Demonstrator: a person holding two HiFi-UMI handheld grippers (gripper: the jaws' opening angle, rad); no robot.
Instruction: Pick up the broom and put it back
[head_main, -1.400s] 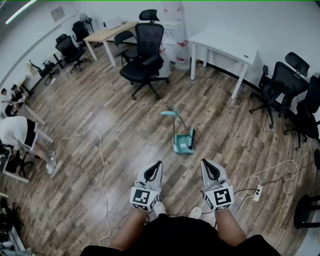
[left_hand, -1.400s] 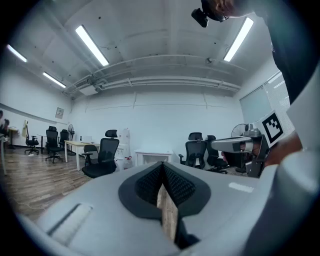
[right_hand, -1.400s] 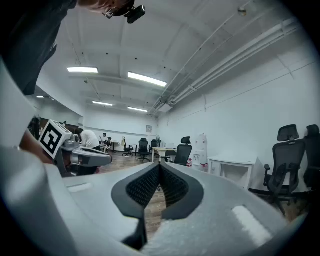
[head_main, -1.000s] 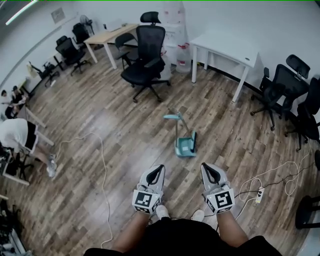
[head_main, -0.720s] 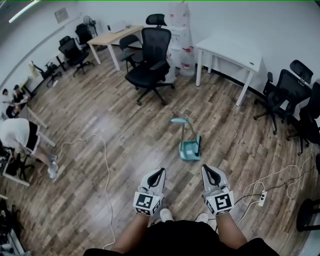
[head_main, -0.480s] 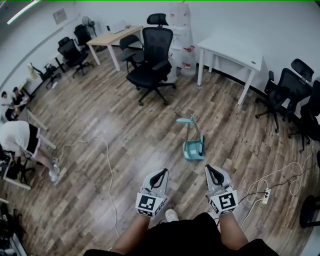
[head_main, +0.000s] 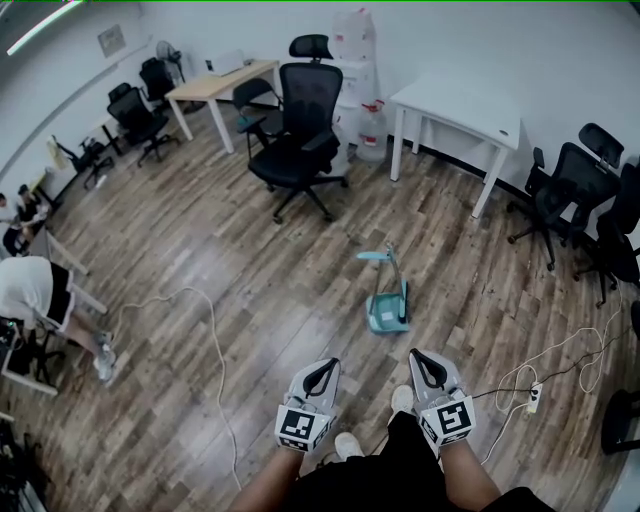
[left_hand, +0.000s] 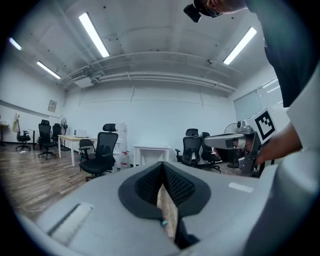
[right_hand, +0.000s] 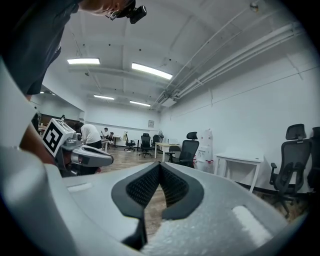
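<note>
Broom (head_main: 402, 298): we log it standing with a teal dustpan (head_main: 385, 316) on the wooden floor (head_main: 250, 260), right of centre in the head view. It is well apart from both claws, and neither touches it.

Left claw (head_main: 322, 368): lower centre of the head view. In the left gripper view its jaws meet tip to tip, with nothing between them.

Right claw (head_main: 428, 358): just right of the left claw and apart from it. We find its jaws closed tip to tip and empty.

Also present: a black office chair (head_main: 300, 130) in the upper centre, beyond the broom, and a white cable (head_main: 212, 335) on the floor at lower left.
</note>
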